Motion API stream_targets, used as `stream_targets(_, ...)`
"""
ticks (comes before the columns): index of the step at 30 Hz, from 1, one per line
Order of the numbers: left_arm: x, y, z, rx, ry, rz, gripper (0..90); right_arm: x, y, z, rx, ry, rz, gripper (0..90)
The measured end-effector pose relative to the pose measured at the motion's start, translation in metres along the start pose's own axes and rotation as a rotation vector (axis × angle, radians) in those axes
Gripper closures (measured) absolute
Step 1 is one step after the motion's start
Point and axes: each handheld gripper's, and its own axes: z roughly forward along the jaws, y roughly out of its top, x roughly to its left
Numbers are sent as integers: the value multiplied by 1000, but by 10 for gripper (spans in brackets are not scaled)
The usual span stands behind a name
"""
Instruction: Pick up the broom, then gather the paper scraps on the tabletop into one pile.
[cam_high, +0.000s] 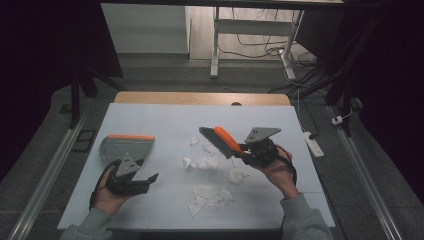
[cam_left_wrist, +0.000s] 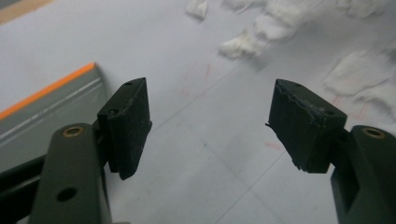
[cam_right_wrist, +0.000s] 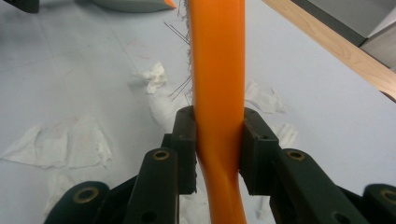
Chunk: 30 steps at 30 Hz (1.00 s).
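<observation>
The brush (cam_right_wrist: 217, 70) runs out of the top of the right gripper view, so its bristle end is cut off there and only a few loose bristles show to the left of the orange handle; in the high view the dark bristle head (cam_high: 212, 139) is small and hard to read in detail. The right gripper (cam_right_wrist: 218, 151) pinches the orange handle between its two black jaws, the pads pressed against both sides of it. In the high view that gripper (cam_high: 250, 152) sits in the person's right hand (cam_high: 277, 170), the brush slanting up and away from the jaws over the white table cover (cam_high: 150, 120). Torn scraps of white paper (cam_high: 207, 195) lie scattered on the cover, some just beyond the right jaws and to either side of them, others nearer the person. The left gripper (cam_left_wrist: 210, 126) has its jaws spread wide with only bare cover between them; more paper scraps (cam_left_wrist: 261, 32) lie ahead of them, well apart from the pads. Beside the left jaw lies the grey dustpan (cam_left_wrist: 42, 112) with its orange edge, partly cut off by the frame; what shows of its surface holds nothing. In the high view the dustpan (cam_high: 125, 147) lies just beyond the left gripper (cam_high: 142, 180).
</observation>
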Motion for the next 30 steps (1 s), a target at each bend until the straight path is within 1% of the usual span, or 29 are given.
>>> stream_targets(6, 8, -13, -1, 10, 16, -26, 305, -8, -5, -4, 0, -40, 43, 702)
stream_targets(9, 12, -19, -3, 6, 7, -54, 305, -13, -8, -6, -5, -57, 69, 702)
stream_targets(12, 15, -22, -4, 1, 8, -68, 307, -17, -12, -8, -3, -77, 90, 702)
stream_targets(15, 17, -23, -2, 3, 9, -67, 307, -22, -14, -11, 11, -106, 92, 702)
stream_targets(21, 20, -22, 1, 9, 2, -71, 307, -36, -15, -13, 22, -147, 124, 702)
stream_targets(22, 21, -22, 2, 11, 3, -74, 307, -38, -14, -12, 32, -154, 122, 702)
stream_targets(24, 23, -22, 3, 12, -1, -79, 306, -44, -11, -9, 69, -169, 122, 702)
stream_targets(27, 23, -22, 3, 15, -6, -78, 303, -54, -4, -5, 114, -177, 128, 702)
stream_targets(30, 22, -21, 4, 19, -12, -76, 300, -63, 5, 3, 181, -192, 117, 702)
